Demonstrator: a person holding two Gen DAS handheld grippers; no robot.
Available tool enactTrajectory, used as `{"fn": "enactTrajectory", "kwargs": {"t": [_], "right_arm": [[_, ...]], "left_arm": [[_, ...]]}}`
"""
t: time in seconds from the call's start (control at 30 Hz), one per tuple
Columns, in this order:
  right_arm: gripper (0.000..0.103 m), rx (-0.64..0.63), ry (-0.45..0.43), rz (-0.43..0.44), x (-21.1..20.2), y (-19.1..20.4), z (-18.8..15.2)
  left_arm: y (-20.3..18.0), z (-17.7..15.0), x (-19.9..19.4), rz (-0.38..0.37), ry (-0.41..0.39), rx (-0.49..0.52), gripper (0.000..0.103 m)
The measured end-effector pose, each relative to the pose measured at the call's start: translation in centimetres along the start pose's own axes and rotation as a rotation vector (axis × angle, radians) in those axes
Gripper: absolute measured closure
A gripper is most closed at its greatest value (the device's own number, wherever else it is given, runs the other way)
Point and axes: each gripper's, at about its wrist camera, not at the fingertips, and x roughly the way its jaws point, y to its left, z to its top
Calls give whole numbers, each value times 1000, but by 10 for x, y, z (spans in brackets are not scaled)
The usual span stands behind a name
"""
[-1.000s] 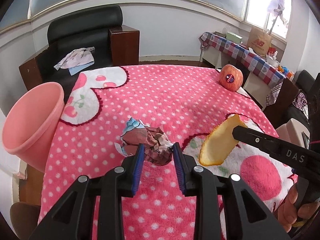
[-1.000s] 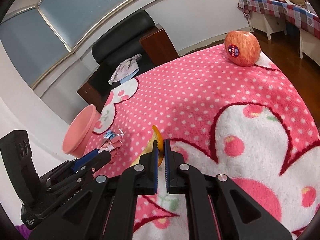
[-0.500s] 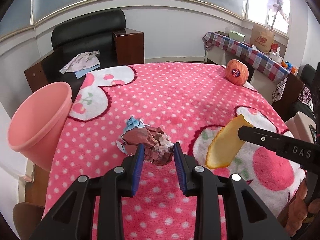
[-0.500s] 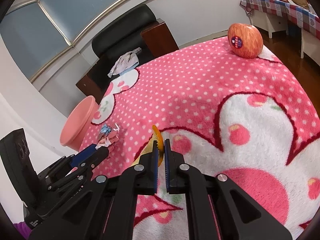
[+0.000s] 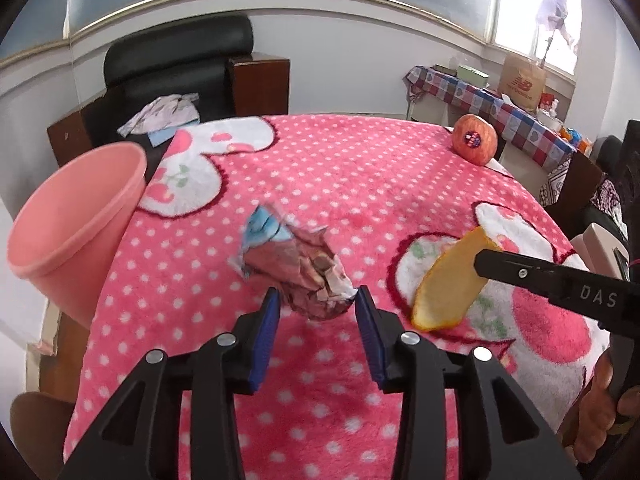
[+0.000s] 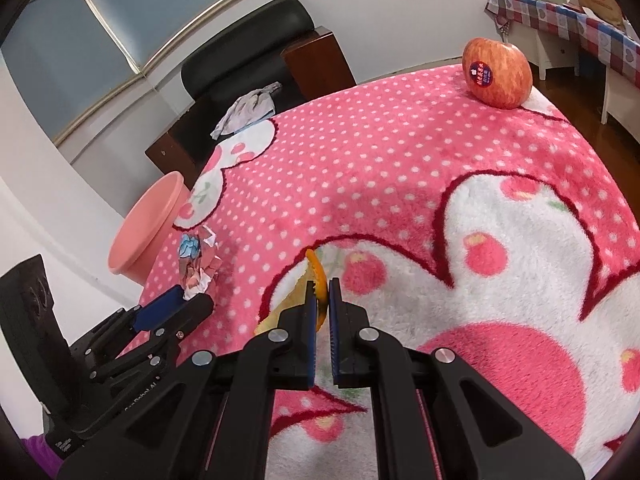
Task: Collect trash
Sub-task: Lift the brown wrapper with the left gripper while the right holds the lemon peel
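Note:
A crumpled pink and blue paper wad (image 5: 298, 262) is held between the blue pads of my left gripper (image 5: 316, 304), above the pink dotted tablecloth (image 5: 360, 184). The wad also shows in the right wrist view (image 6: 199, 261). My right gripper (image 6: 320, 292) is shut on a yellow-orange fruit peel (image 6: 314, 280), which hangs from its fingers in the left wrist view (image 5: 452, 282). A pink bin (image 5: 76, 224) stands off the table's left edge, also seen in the right wrist view (image 6: 148, 228).
A red apple (image 5: 475, 145) with a sticker sits at the table's far right corner. A black armchair (image 5: 176, 76) with a cloth on it stands behind the table. A checked side table (image 5: 500, 112) is at the back right.
Both grippers have lifted and moved slightly back from the table with their loads. The paper wad is now off the cloth and looks blurred from motion.

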Motion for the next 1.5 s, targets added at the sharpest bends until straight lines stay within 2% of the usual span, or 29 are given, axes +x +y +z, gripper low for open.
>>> {"fn": "enactTrajectory", "kwargs": {"t": [0.3,0.43,0.53,0.73,1.07,1.1,1.2,1.27,1.5], "right_arm": [[97,5,14,7,4,0,-3],[97,9,21,8,5,0,-3],[97,13,25,8,5,0,-4],[97,14,36,5,8,0,-4],[97,13,41,7,11,-1,-5],[97,14,42,8,11,-1,-5],[97,13,43,8,12,-1,-6],[97,12,45,11,12,-1,-6],[97,1,42,16,12,0,-6]], "left_arm": [[24,-8,3,18,34,-96,65],[22,-8,-4,10,12,-79,63],[18,-7,-12,-16,-15,-54,55],[12,-5,-24,-71,-48,-32,49],[14,0,-7,-40,14,-64,49],[14,0,-6,-39,19,-62,50],[11,0,0,-40,43,-53,66],[10,0,3,-35,55,-54,72],[11,2,-2,-17,33,-56,76]]}}
